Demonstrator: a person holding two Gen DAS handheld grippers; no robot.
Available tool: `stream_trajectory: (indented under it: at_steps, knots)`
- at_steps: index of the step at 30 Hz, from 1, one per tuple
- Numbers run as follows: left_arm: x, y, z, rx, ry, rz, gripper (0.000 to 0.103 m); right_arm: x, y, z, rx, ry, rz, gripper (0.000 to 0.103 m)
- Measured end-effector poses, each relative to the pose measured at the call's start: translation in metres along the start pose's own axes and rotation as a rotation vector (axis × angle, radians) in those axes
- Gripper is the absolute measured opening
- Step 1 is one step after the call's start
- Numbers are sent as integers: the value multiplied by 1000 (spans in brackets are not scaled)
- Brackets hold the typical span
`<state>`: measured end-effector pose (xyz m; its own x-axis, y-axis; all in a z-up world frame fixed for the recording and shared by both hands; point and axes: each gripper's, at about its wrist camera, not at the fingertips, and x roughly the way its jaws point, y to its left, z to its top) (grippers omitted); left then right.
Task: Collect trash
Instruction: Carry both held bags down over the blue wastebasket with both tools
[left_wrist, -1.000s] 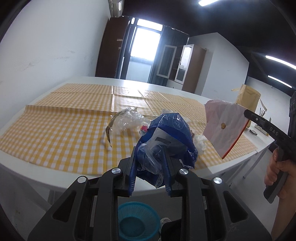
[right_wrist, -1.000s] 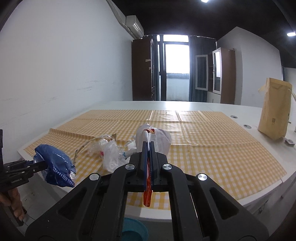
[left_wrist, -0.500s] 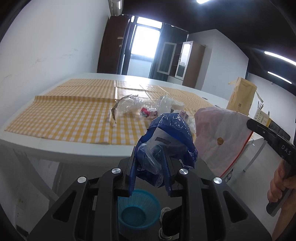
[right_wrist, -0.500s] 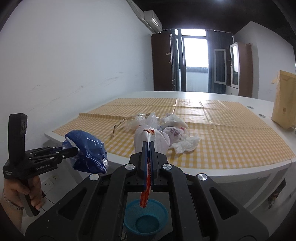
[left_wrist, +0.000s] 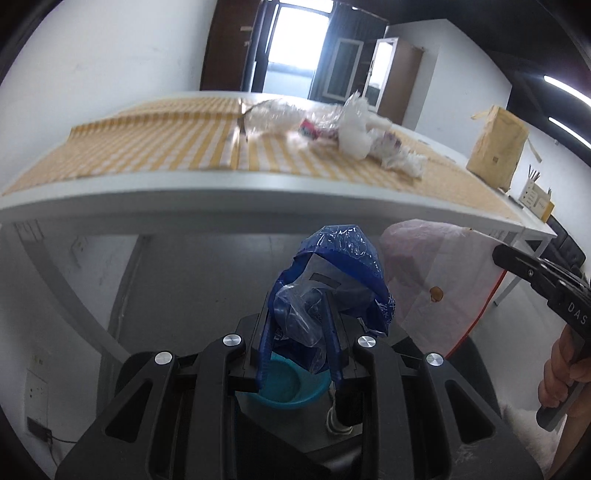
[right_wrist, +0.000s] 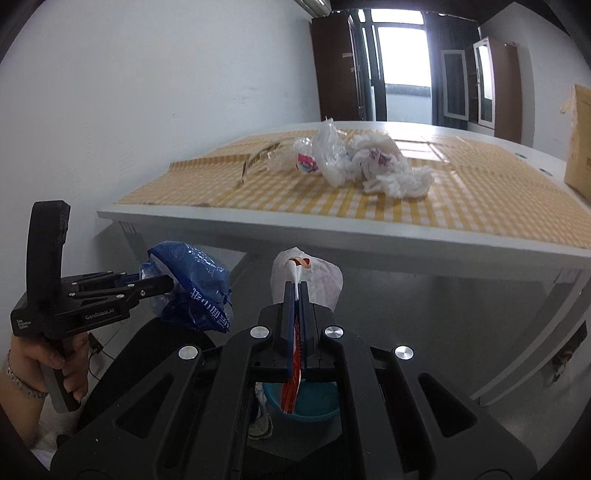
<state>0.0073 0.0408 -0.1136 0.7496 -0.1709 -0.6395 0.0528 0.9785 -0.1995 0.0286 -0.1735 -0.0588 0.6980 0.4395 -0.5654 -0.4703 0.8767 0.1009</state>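
Note:
My left gripper (left_wrist: 299, 306) is shut on a crumpled blue plastic wrapper (left_wrist: 332, 273), held below the table's edge above a teal basket (left_wrist: 288, 387) on the floor. In the right wrist view the left gripper (right_wrist: 162, 284) holds the blue wrapper (right_wrist: 195, 288) at the left. My right gripper (right_wrist: 294, 291) is shut on a white and red paper wrapper (right_wrist: 310, 277), above the basket (right_wrist: 314, 402). That wrapper (left_wrist: 436, 284) shows at the right of the left wrist view. More trash (right_wrist: 354, 162) lies on the table.
The white table (right_wrist: 332, 236) with a yellow checked cloth (left_wrist: 147, 147) stands ahead, its edge above both grippers. A brown paper bag (left_wrist: 496, 147) stands at its far right. Table legs (right_wrist: 535, 339) are at the right. A white wall is at the left.
Both grippers have come back from the table and sunk below its edge with their wrappers. The teal basket now lies right under the fingers in both views.

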Motion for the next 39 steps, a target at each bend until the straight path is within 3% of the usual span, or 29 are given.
stream_trajectory:
  at_steps: [9,16,22,26,32,39]
  knots:
    - [52,14,-31,-53,139,-3,23,61,-13,-43,30,135,-4,1]
    - [92,16,-53,-39,220,12,23,113,-23,-75,83,263,6,1]
    - [127,30,-66,-75,278,24,23,144,-29,-94,104,319,-21,1]
    - [144,43,-66,-155,319,26,23,171,-35,-105,155,376,-19,1]
    - [178,52,-67,-204,418,94,23,204,-39,-117,172,451,-43,1]
    - [212,56,-68,-213,468,128,23,237,-43,-128,200,514,-60,1]
